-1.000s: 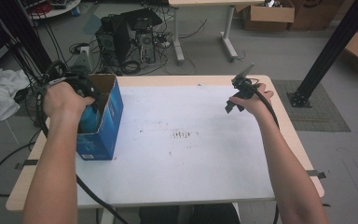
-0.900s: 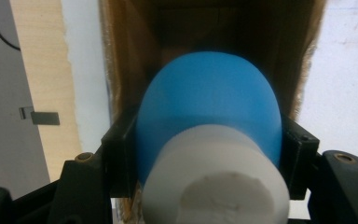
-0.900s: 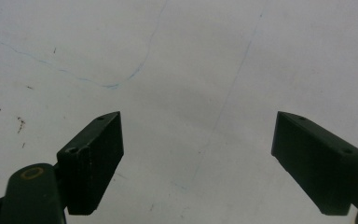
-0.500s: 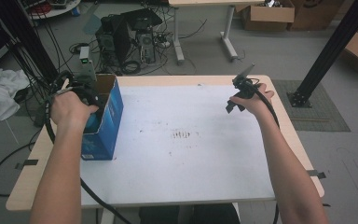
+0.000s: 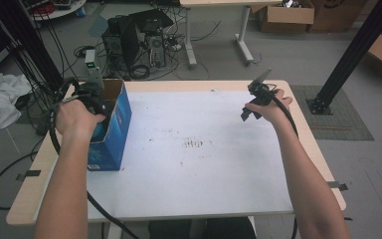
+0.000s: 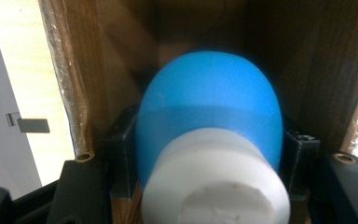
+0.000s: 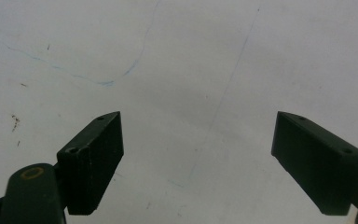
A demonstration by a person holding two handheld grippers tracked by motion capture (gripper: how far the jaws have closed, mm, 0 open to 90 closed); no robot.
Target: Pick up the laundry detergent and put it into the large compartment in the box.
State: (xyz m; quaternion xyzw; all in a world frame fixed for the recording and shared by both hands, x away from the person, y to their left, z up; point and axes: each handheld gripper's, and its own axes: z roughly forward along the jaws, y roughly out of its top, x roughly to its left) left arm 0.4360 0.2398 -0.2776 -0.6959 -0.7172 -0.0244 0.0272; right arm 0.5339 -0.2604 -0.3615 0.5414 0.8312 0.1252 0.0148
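- Clamping a rounded blue plastic bottle with a white screw cap (image 6: 209,140), my left gripper (image 5: 92,102) reaches down into the open blue cardboard box (image 5: 114,130) at the white table's (image 5: 199,174) left edge.
- I see my right gripper (image 7: 198,158) hovering over bare tabletop, jaws spread wide with nothing between them.

No readable text, label, brand or number is being shown; pale markings on the blue box (image 5: 113,130) are being blurred beyond reading.
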